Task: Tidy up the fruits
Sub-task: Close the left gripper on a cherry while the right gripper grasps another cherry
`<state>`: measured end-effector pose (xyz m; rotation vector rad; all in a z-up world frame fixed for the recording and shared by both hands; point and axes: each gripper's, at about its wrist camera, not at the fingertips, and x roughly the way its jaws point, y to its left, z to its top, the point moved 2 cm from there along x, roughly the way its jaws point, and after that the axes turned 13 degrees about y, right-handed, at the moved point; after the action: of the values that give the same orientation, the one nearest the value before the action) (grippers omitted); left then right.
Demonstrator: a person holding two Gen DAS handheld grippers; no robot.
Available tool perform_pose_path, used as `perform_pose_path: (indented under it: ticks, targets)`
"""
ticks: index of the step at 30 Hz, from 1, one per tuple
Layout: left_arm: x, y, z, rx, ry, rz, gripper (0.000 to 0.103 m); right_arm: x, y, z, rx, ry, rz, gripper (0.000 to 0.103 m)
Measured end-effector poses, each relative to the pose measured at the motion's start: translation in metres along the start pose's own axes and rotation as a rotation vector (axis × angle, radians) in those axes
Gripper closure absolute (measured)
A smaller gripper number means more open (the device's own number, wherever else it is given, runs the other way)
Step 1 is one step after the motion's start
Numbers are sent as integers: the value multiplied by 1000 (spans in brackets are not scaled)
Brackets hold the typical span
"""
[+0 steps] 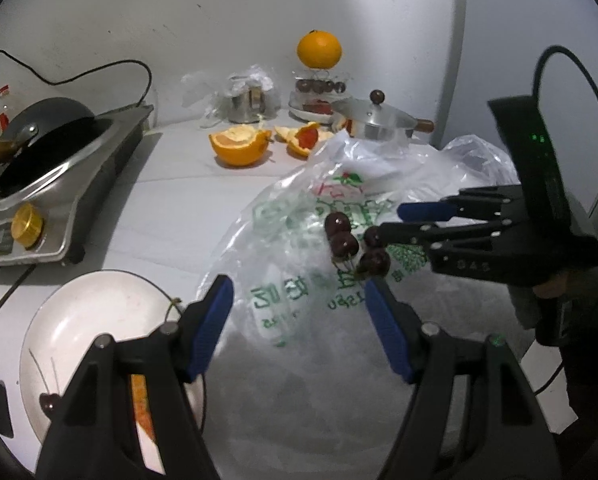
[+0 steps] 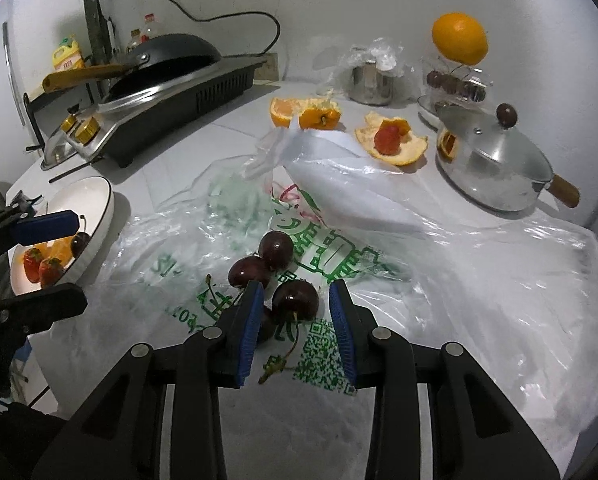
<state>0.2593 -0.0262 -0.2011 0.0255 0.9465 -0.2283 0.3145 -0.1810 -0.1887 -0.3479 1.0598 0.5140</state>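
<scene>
Item 1, cherries (image 2: 275,276): four dark ones with stems, lying loose in a cluster on the printed plastic bag (image 2: 339,248) at mid-counter. I read them as tipped out of the bag and waiting to be moved.

Item 2, right gripper (image 2: 297,312): I have it angled down over the cluster. Its blue pads stand a little apart, either side of the nearest cherry (image 2: 295,300); I see a gap on both sides, so nothing is gripped. The narrow opening suits one small fruit, not the bunch.

Item 3, left gripper (image 1: 299,320): fingers spread wide and empty, hovering over the bag just beside the plate (image 1: 99,304). I judge it is held there to steady the bag or stand clear, not to pick.

Item 4, plate: white, at the counter's near-left edge. It holds one cherry (image 2: 79,243), two strawberries (image 2: 43,268) and some orange pieces, so I take it as the collecting place.

Item 5, leftovers: orange peel (image 2: 395,144) with a red strawberry-like piece on it, and a cut orange (image 2: 303,114), beyond the bag.

Item 6, stand at the back: whole orange (image 2: 459,38) on top, more cherries below it.

Item 7, pot (image 2: 495,168) with lid, at the right; wok (image 2: 167,56) on the burner, at the left. Neither is part of the job.

Status: sorting partly done; next pick looks to be the nearest cherry. Risk, as I judge it: the bag is slippery and the fruit round, so it may roll as the pads close.
</scene>
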Motion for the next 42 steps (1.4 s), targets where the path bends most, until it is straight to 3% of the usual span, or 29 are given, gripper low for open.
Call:
perform_pose_path:
  ticks: [17, 19, 22, 39, 42]
  targets:
    - [20, -23, 6, 37, 37, -3, 33, 25, -7, 6, 21, 65, 66, 67]
    - [22, -27, 7, 45, 40, -2, 33, 26, -7, 5, 19, 71, 72, 72]
    - [26, -35, 9, 60, 49, 2, 33, 25, -7, 2, 7, 71, 75, 72]
    - [60, -89, 23, 263, 61, 38, 34, -8, -45, -26, 59, -1, 58, 72]
    - [69, -96, 25, 311, 69, 49, 44, -11, -52, -32, 67, -2, 52, 72]
